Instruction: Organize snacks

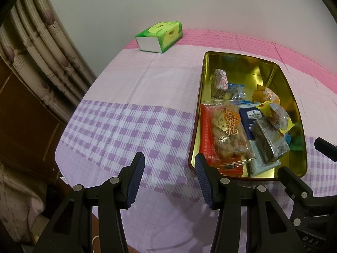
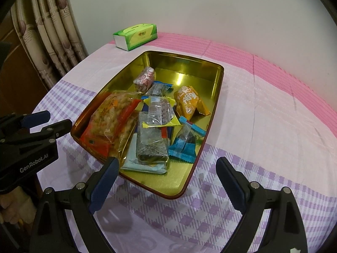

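Note:
A gold tin tray (image 1: 242, 61) (image 2: 189, 181) sits on the checked tablecloth and holds several wrapped snacks. Among them are a clear-and-red bag of fried twists (image 1: 226, 129) (image 2: 109, 116), a dark bar in clear wrap (image 1: 269, 141) (image 2: 150, 141), an orange packet (image 2: 189, 101) and a pink-patterned sweet (image 1: 220, 82) (image 2: 145, 79). My left gripper (image 1: 169, 176) is open and empty, just left of the tray's near corner; it also shows in the right wrist view (image 2: 49, 119). My right gripper (image 2: 166, 179) is open and empty at the tray's near edge; its fingers (image 1: 294, 179) show in the left wrist view.
A green tissue pack (image 1: 160, 37) (image 2: 135, 37) lies at the table's far edge by the white wall. A patterned curtain (image 1: 35, 48) (image 2: 46, 33) hangs on the left, beyond the table edge. Pink and purple checked cloth (image 1: 126, 105) covers the table.

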`<state>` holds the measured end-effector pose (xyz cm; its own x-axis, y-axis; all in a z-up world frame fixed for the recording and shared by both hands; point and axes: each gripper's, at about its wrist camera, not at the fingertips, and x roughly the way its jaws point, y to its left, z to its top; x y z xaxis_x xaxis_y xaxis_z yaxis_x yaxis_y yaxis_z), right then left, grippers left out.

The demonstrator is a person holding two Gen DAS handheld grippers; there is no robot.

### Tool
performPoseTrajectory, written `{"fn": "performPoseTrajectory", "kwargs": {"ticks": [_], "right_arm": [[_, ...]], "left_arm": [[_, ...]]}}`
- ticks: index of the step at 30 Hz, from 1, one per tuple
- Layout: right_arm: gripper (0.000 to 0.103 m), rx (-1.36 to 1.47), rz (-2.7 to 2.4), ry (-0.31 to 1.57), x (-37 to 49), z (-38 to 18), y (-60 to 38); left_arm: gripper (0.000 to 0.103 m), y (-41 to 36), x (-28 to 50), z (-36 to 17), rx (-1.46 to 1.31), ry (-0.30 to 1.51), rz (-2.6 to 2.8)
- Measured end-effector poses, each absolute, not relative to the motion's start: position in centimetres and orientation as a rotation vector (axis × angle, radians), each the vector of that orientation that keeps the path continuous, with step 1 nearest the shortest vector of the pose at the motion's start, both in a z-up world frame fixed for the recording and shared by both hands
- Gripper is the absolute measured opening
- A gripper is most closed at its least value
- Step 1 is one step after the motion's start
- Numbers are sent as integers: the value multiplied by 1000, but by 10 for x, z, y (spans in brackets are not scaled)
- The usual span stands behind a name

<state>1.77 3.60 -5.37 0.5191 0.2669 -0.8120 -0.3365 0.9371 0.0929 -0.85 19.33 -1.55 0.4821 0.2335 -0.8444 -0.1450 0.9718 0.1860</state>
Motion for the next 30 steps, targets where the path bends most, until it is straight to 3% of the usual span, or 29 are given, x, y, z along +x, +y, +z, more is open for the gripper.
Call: {"fn": "performPoseTrajectory", "kwargs": {"ticks": [30], "right_arm": [[91,-80,362,972,18,-59,37]], "left_arm": [[51,194,-9,-17,99,1044,231]]}}
